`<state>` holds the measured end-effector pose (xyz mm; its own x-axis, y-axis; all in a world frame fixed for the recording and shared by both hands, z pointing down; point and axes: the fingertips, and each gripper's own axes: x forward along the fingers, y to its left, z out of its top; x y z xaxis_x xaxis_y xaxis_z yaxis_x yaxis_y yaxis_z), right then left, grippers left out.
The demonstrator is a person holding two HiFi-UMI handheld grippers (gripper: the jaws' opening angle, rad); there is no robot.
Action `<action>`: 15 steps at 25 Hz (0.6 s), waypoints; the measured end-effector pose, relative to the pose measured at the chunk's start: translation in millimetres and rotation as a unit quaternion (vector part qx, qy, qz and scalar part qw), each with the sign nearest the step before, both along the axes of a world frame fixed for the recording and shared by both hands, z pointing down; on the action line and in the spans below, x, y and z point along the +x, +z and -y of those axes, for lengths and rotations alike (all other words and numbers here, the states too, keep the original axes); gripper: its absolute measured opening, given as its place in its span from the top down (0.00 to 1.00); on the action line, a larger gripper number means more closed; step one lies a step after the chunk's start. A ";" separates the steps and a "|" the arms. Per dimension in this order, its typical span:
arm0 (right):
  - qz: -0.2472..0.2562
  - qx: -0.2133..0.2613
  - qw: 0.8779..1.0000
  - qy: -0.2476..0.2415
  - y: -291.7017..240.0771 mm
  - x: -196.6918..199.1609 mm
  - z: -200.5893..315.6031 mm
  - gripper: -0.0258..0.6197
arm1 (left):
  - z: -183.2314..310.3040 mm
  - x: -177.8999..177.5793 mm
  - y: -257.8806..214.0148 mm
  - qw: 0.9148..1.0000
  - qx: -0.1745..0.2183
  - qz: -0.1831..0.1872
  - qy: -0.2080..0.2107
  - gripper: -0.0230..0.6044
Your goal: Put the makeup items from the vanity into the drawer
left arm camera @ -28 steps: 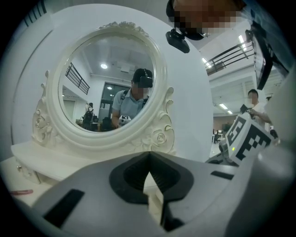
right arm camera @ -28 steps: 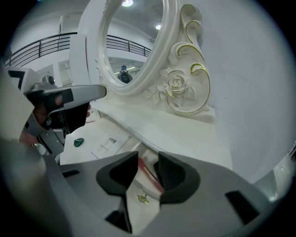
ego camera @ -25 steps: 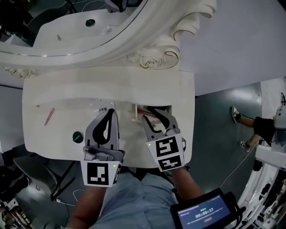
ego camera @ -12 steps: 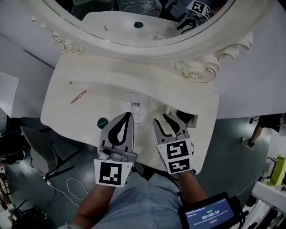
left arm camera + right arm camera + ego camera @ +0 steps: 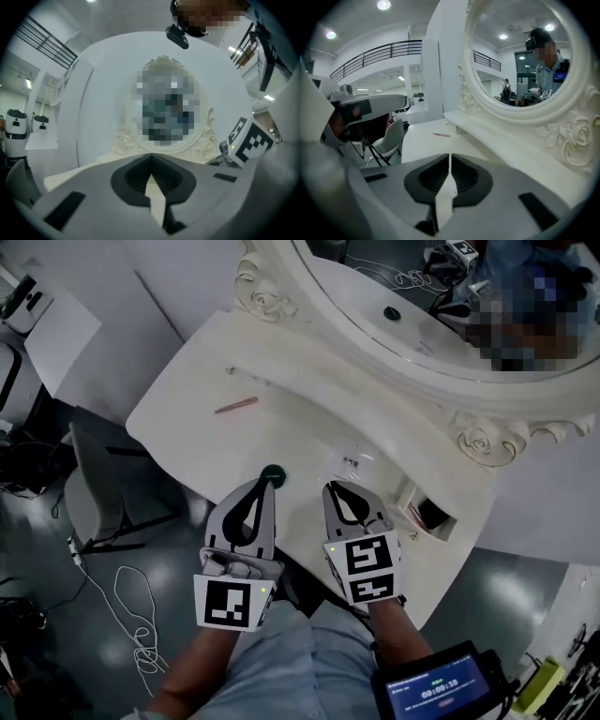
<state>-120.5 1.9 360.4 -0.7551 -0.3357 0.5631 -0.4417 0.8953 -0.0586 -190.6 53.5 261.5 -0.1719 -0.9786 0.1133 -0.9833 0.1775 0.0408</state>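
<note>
At the vanity's (image 5: 187,432) front edge, the left gripper (image 5: 265,486) and right gripper (image 5: 336,489) hover empty, both closed. The right's jaws have just been closing on nothing. The pink makeup pencil (image 5: 235,406) lies well apart from the open drawer (image 5: 409,502). Fetching it looks like the next move, and that calls for reopening the jaws.

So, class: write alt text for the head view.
The left tongs and right tongs, both shut and empty, hover at the front edge of a white vanity. A pink stick and green disc lie on it; its drawer is open.

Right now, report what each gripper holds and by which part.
Nothing. Left gripper shut, empty; right gripper has just closed its jaws, nothing between them.
</note>
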 end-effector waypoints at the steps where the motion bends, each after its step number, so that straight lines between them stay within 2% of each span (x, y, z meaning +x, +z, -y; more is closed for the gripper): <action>1: 0.003 0.002 1.000 -0.014 -1.7 -10.6 -5.1 0.94 | -7.2 -9.5 -1.1 1.000 0.000 0.010 -0.012 0.96; 6: 0.022 0.012 0.996 -0.081 -13.1 -62.7 -26.2 0.96 | -40.7 -51.0 -6.1 0.996 0.002 0.048 -0.069 0.96; 9: 0.025 0.021 0.994 -0.104 -21.5 -86.0 -35.2 0.96 | -59.4 -69.4 -13.4 0.994 0.010 0.050 -0.099 0.96; 13: 0.043 0.031 0.991 -0.123 -34.9 -111.1 -43.5 0.96 | -75.5 -89.3 -25.2 0.989 0.024 0.031 -0.142 0.96; 15: 0.050 0.034 0.990 -0.130 -37.5 -119.1 -46.7 0.96 | -81.3 -97.3 -27.9 0.987 0.025 0.052 -0.147 0.96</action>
<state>-239.6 48.5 322.9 -0.8716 -0.1573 0.4643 -0.1909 0.9813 -0.0260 -287.9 134.8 233.6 -0.4583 -0.8882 0.0337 -0.8885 0.4569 -0.0421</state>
